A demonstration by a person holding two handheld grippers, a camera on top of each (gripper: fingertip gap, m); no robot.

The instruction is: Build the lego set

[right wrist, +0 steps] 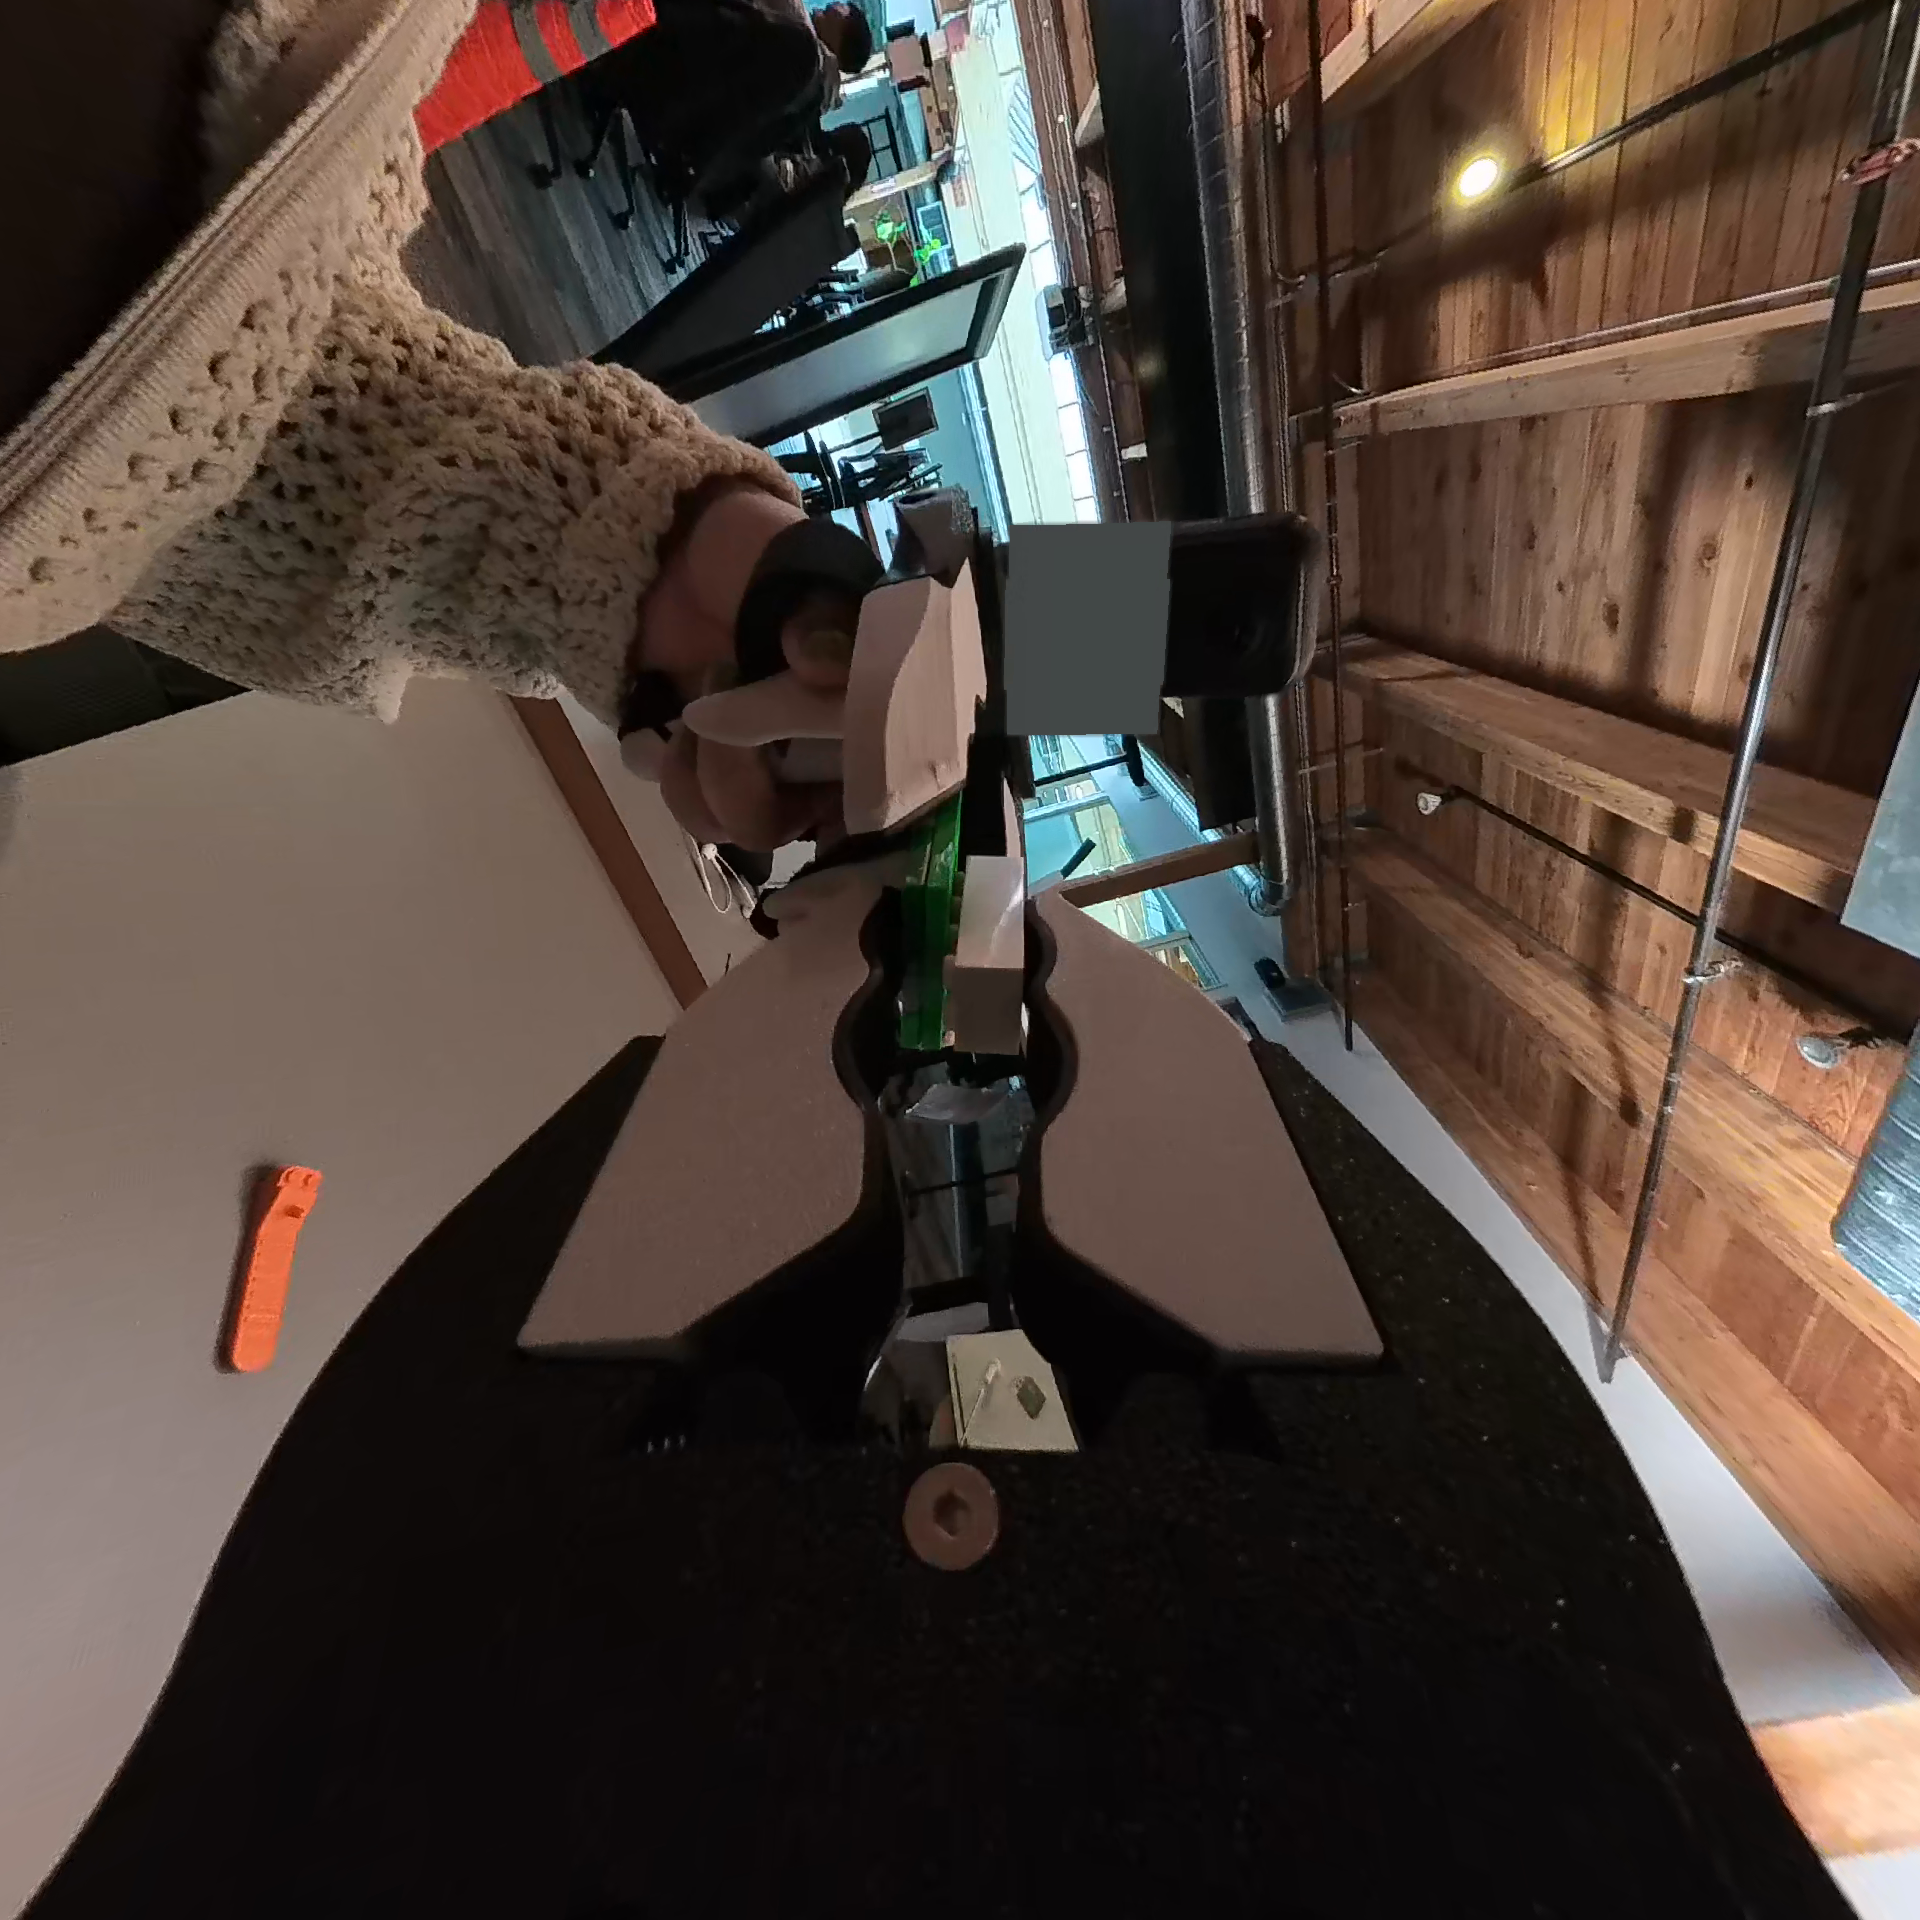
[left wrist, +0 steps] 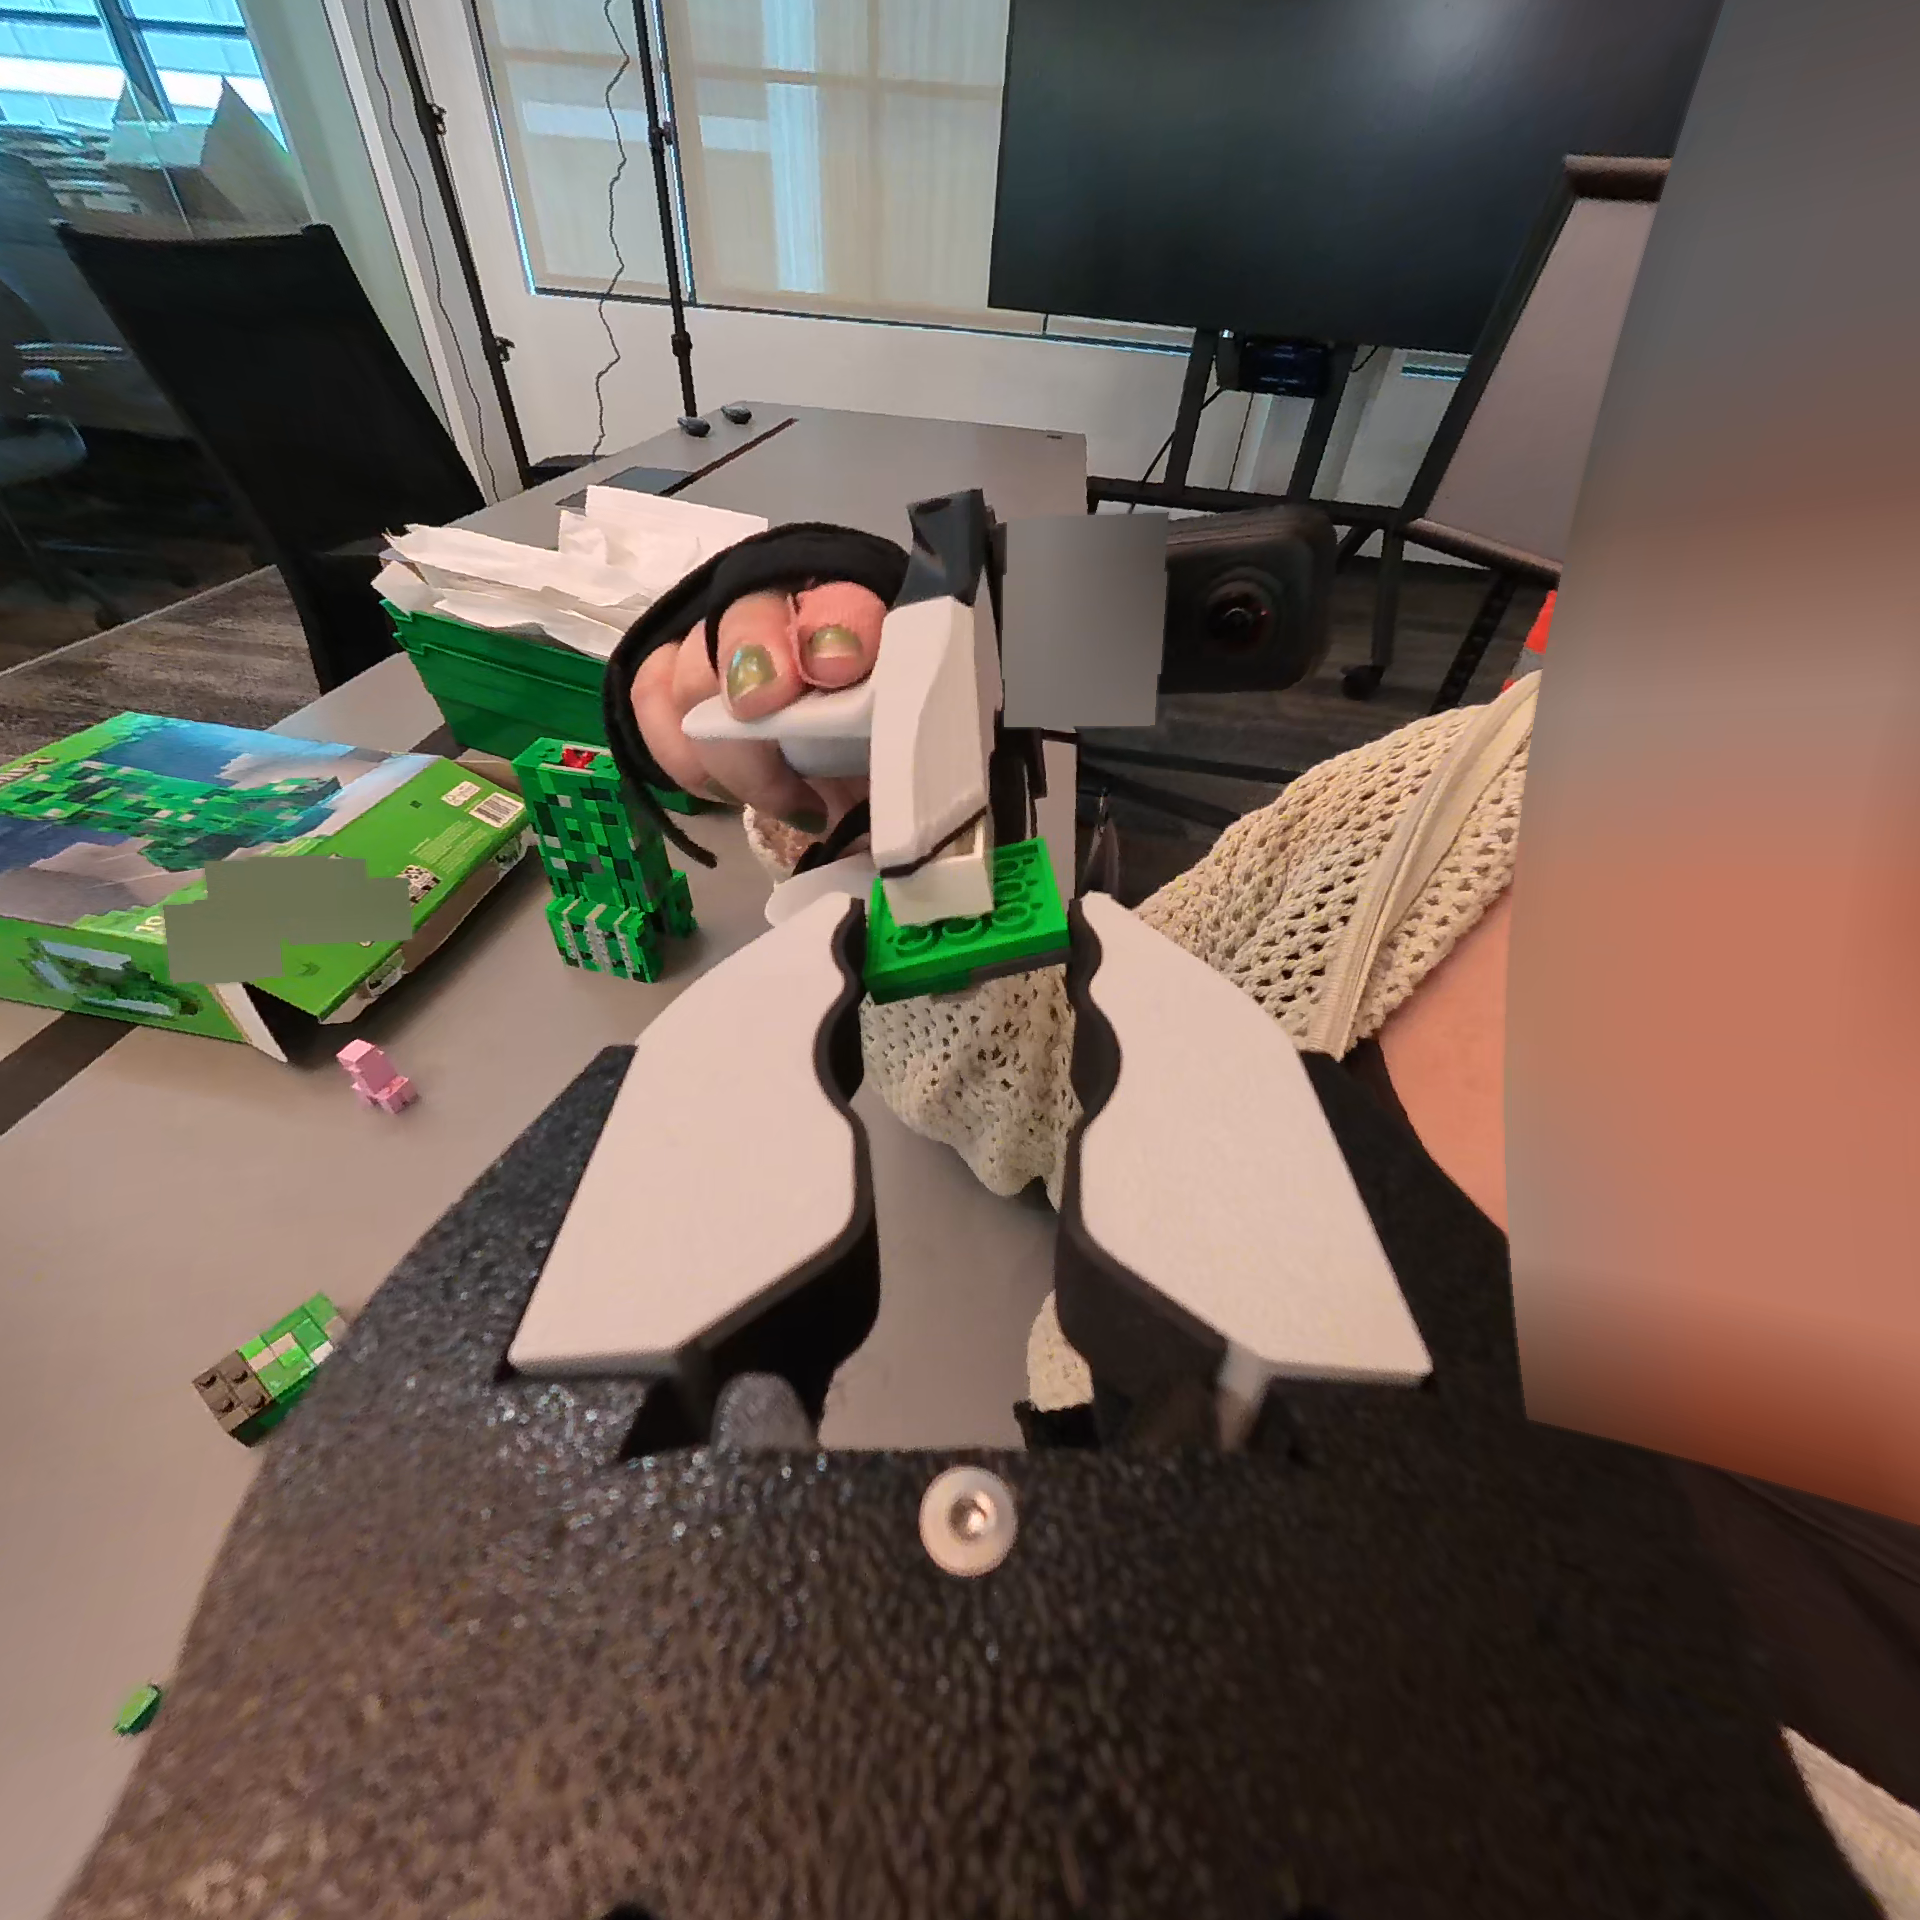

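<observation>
The green plate (left wrist: 971, 925), a light, stiff, smooth-sided piece lifted off the table (left wrist: 208, 1226), sat clamped by its side edges between the jaws of the left gripper (left wrist: 966, 935), while the right gripper (left wrist: 935, 883) closed its jaws on the studded face and underside. It probably needed firm holds at the edges to avoid slipping. The green figure (left wrist: 608, 862) and box (left wrist: 239, 862) stood well apart toward the table's far-left edge, leaving open room.

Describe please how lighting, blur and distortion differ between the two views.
Left wrist view: even daylight, wide-angle bending of the window frames, green plate sharp, loose bricks at the edge soft. Right wrist view: rolled sideways, dimmer and warmer, glare from a ceiling lamp, orange tool slightly blurred.
</observation>
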